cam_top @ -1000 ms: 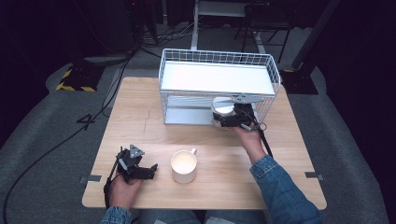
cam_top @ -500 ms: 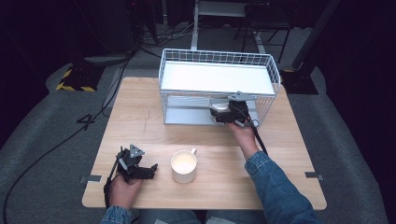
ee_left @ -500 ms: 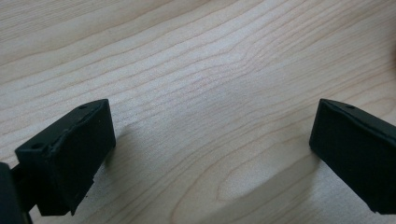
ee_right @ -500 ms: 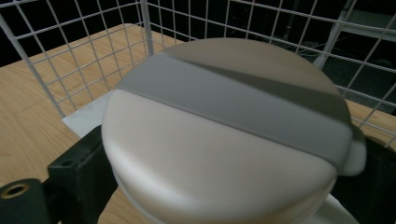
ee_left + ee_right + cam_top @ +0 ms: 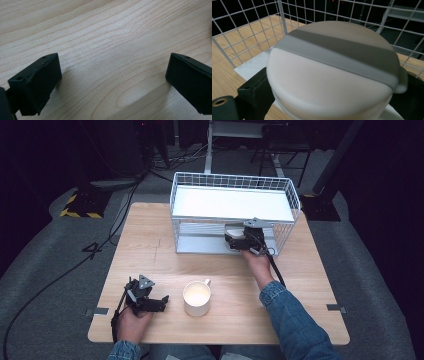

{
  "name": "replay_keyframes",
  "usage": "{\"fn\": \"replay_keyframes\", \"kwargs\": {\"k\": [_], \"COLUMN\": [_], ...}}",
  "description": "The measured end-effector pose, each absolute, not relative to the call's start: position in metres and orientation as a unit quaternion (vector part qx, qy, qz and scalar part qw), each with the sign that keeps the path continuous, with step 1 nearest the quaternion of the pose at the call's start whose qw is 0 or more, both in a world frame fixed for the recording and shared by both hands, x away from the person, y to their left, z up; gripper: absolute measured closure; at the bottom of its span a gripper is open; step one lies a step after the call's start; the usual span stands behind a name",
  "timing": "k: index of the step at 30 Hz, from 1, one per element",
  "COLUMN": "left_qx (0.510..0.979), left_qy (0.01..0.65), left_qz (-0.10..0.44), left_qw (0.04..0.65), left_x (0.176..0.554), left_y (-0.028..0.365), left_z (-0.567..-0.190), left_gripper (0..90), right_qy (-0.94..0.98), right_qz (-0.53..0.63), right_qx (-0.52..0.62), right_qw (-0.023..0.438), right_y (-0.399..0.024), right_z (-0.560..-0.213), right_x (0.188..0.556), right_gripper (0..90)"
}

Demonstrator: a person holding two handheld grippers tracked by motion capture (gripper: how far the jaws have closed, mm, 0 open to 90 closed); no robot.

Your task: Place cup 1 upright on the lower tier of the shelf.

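Observation:
A white cup (image 5: 332,82), turned sideways with its round base toward the camera, is clamped between the jaws of my right gripper (image 5: 236,240). In the high view the cup (image 5: 232,229) sits just inside the open front of the white wire rack (image 5: 232,182), under the rack's white upper shelf. A second white mug (image 5: 196,298) stands upright on the wooden table (image 5: 300,285) near its front edge. Left of that mug lies my left gripper (image 5: 162,303), open, its jaws wide apart over bare wood (image 5: 112,82).
The rack stands at the back middle of the table, with wire walls on its sides and rear and a pale floor plate (image 5: 252,66). A cable (image 5: 274,270) trails from the right gripper along the person's denim sleeve (image 5: 292,320).
My right gripper has carried the cup to the left and slightly farther in under the rack's upper shelf. The left gripper and the standing mug have stayed put.

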State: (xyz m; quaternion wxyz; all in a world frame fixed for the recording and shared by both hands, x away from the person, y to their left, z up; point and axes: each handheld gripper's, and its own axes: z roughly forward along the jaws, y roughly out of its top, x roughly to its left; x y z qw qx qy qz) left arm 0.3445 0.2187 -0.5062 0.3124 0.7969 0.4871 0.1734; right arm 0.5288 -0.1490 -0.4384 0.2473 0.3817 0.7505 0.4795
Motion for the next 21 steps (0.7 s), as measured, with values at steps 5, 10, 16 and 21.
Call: {"fn": "replay_keyframes", "kwargs": {"k": [5,10,16,21], "left_qx": [0.797,0.797,0.797,0.797], "left_qy": [0.487,0.487,0.487,0.487], "left_qz": [0.173,0.173,0.173,0.173], "left_qw": [0.312,0.312,0.312,0.312], "left_x": [0.345,0.344,0.344,0.344], "left_y": [0.219,0.219,0.219,0.219], "left_z": [-0.506,-0.506,-0.506,-0.506], "left_gripper": [0.7,0.7,0.7,0.7], "right_qy": [0.751,0.749,0.747,0.746], "right_qz": [0.478,0.48,0.483,0.483], "right_qx": [0.378,0.378,0.376,0.383], "right_qw": [0.254,0.255,0.258,0.252], "right_y": [-0.146,-0.143,-0.139,-0.139], "right_z": [-0.439,-0.442,-0.444,-0.449], "right_x": [0.528,0.527,0.523,0.524], "right_gripper": [6.9,6.9,6.9,6.8]}}
